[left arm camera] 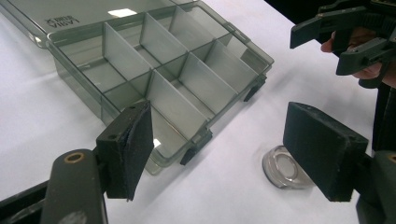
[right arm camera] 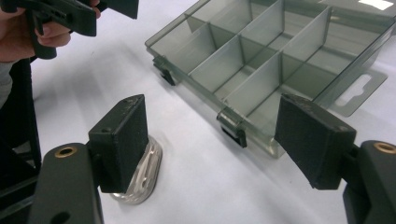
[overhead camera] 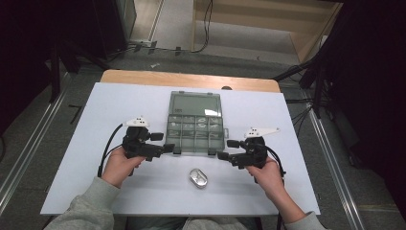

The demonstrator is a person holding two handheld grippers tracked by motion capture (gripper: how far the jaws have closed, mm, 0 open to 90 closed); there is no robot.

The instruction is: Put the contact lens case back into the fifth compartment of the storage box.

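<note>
A clear grey compartment box lies open in the middle of the white table, its lid folded back away from me. In the left gripper view the box has several empty-looking cells. My left gripper sits at the box's front left corner, jaws wide apart with nothing between them. My right gripper stands open at the front right corner. A small oval clear case lies on the table in front of the box, between both hands; it shows in the gripper views too.
Black latches stick out from the box's front edge. A hang tab juts from the box's side. A wooden strip borders the table's far side, and dark stands and cables surround the table.
</note>
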